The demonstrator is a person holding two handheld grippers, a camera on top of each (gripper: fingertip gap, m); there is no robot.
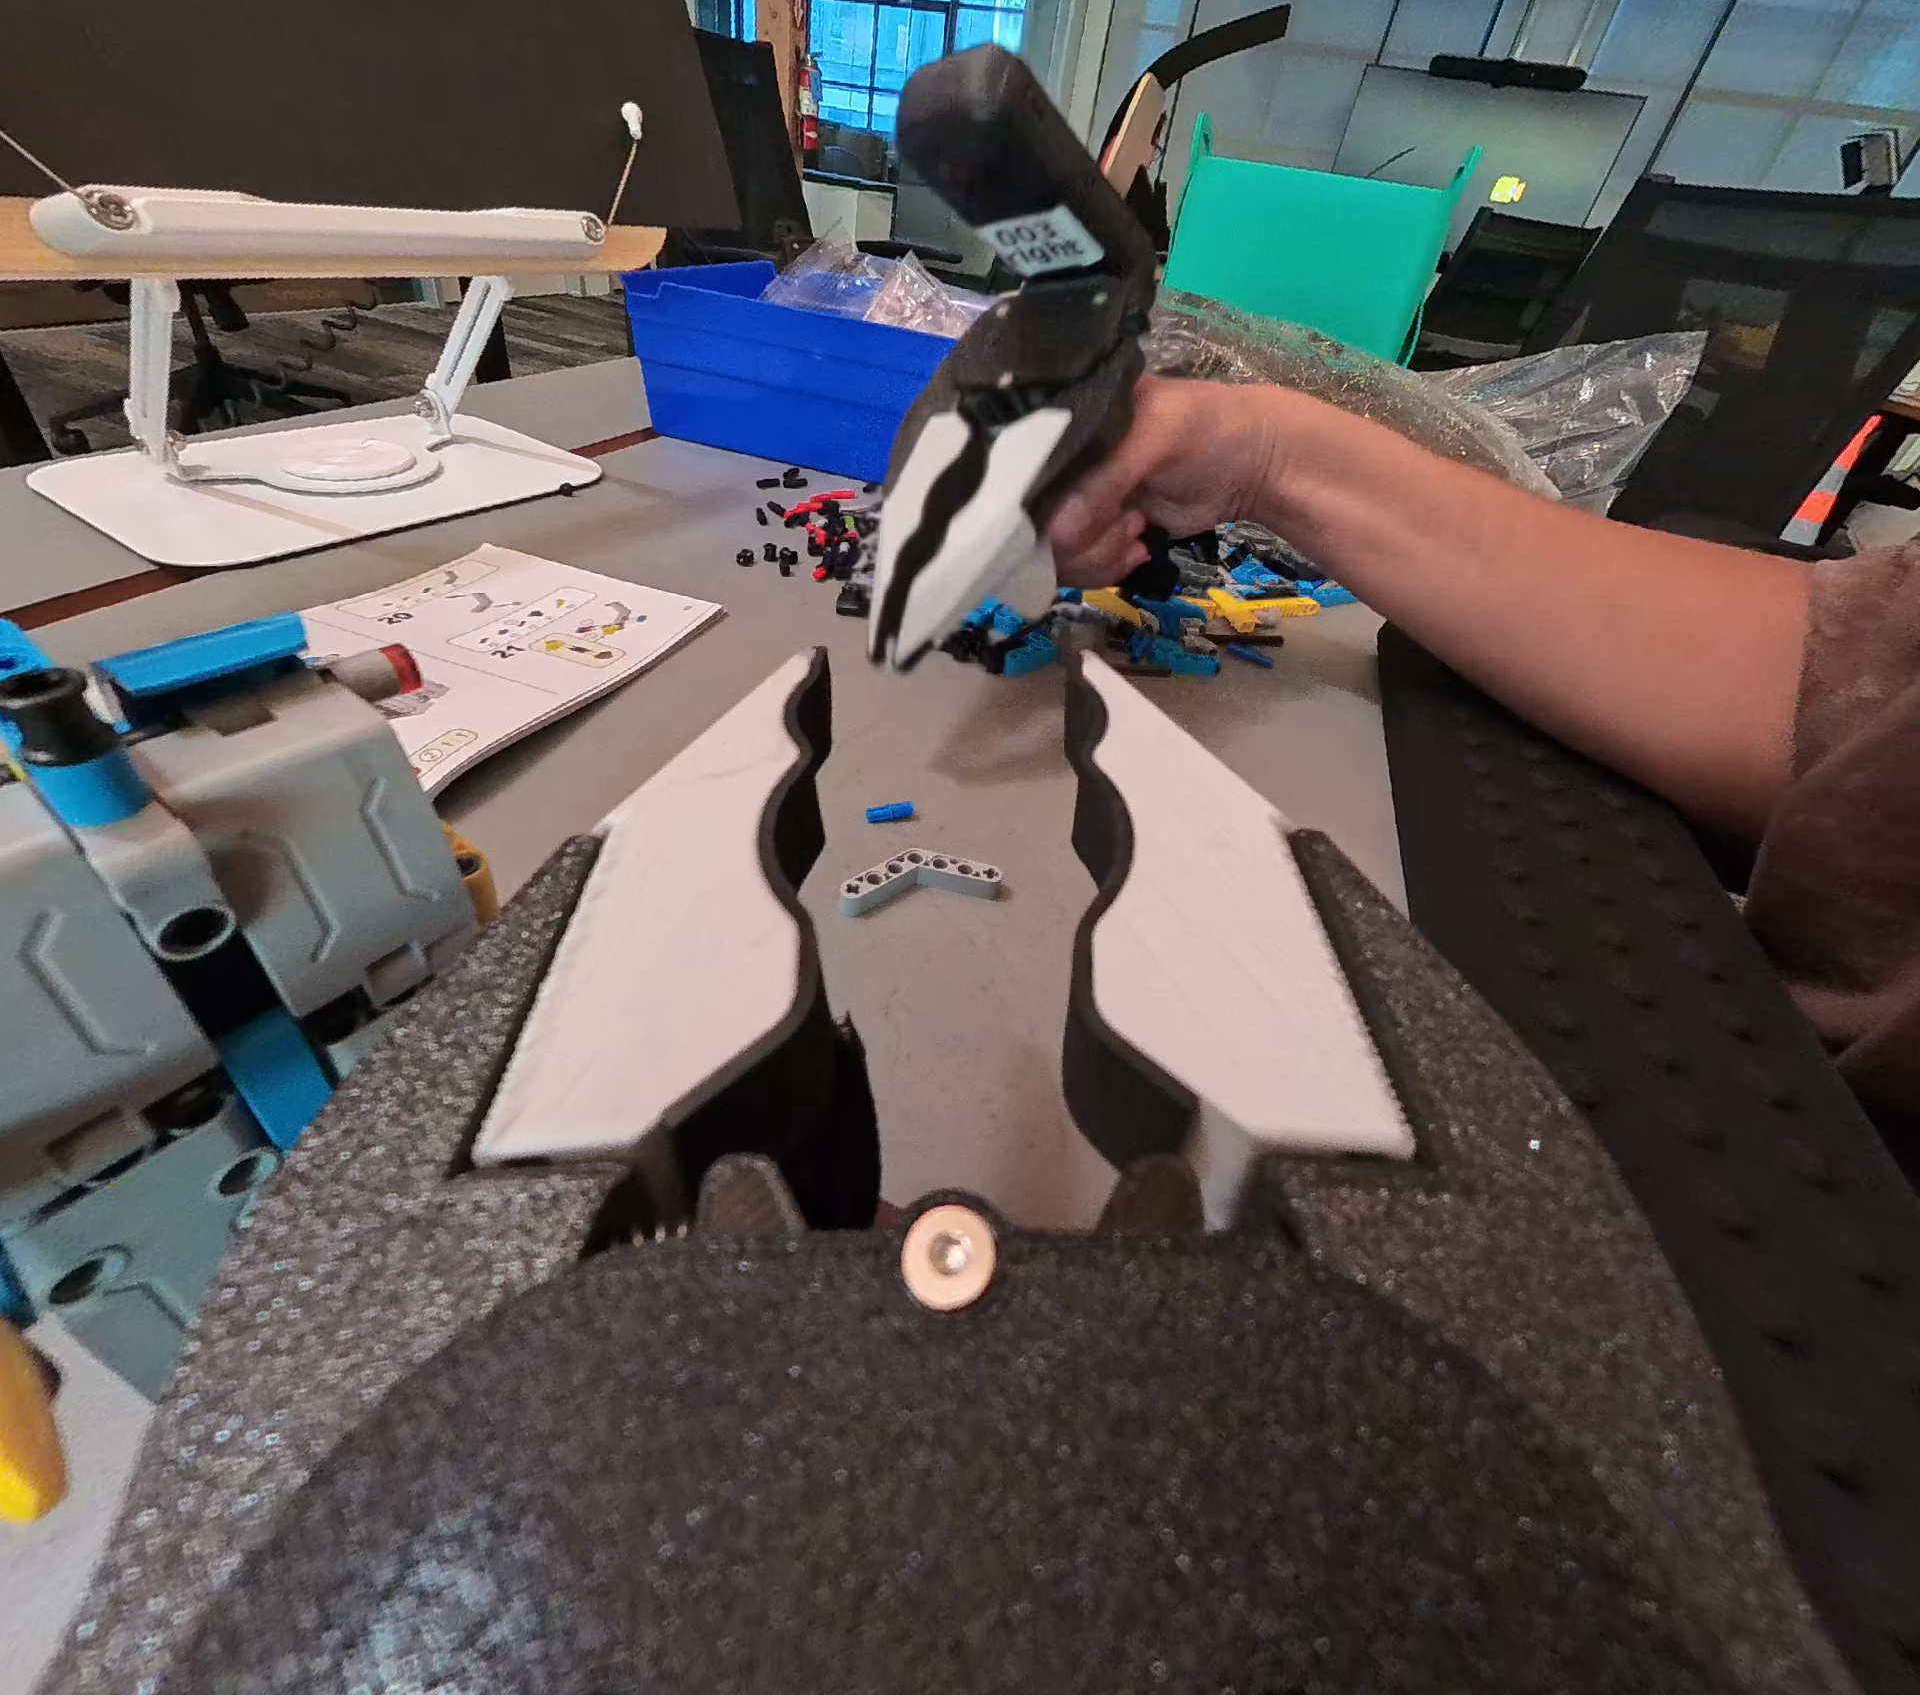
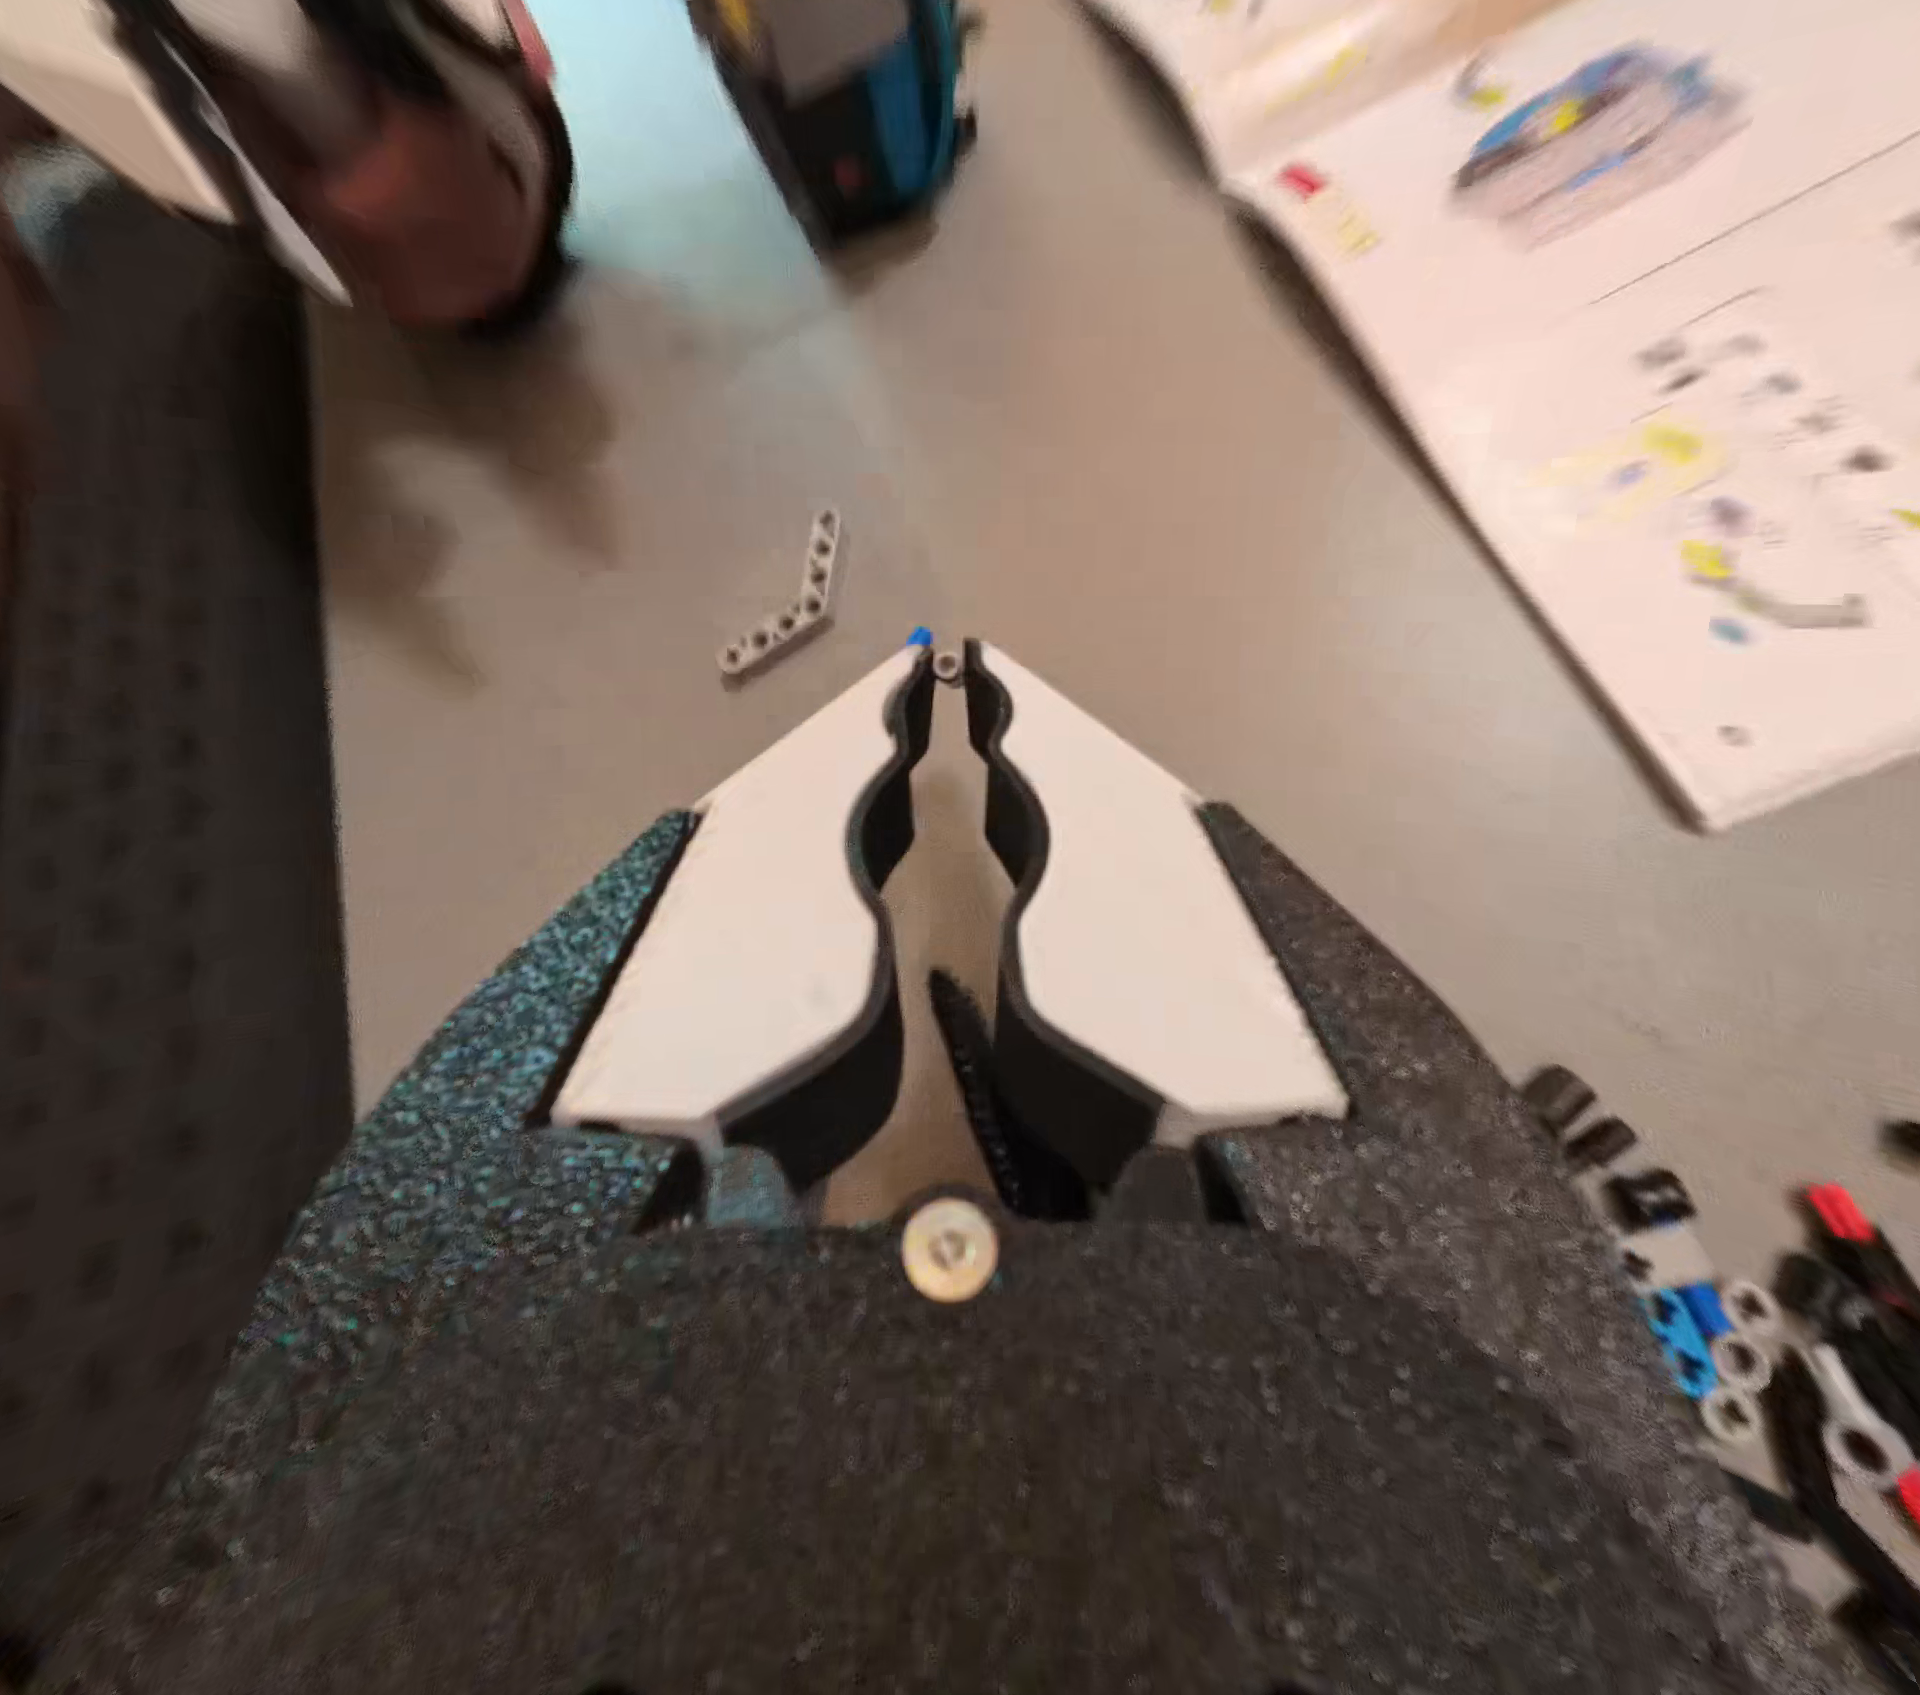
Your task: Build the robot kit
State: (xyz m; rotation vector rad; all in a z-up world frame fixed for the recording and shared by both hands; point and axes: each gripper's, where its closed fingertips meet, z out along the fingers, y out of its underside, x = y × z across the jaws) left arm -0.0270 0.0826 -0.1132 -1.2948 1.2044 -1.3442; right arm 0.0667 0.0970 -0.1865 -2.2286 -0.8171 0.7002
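My left gripper (image 1: 951,669) is open and empty, low over the grey table (image 1: 966,1043). A grey bent beam (image 1: 920,882) and a small blue pin (image 1: 889,812) lie on the table between its fingers. My right gripper (image 2: 948,656) is shut on a small grey round piece (image 2: 948,666) at its fingertips. It hangs tip-down just above the table, with the blue pin (image 2: 918,635) just past its tip and the bent beam (image 2: 790,596) to the left. The right gripper (image 1: 904,643) also shows in the left wrist view, held by a hand (image 1: 1153,461).
A partly built blue and grey model (image 1: 208,866) stands at the left, an open instruction booklet (image 1: 520,637) beyond it. A pile of loose pieces (image 1: 1174,606), a blue bin (image 1: 779,367) and a white stand (image 1: 312,482) sit farther back. A black mat (image 1: 1558,918) lies at the right. The gap from one gripper's tips to the other's is roughly 12 cm.
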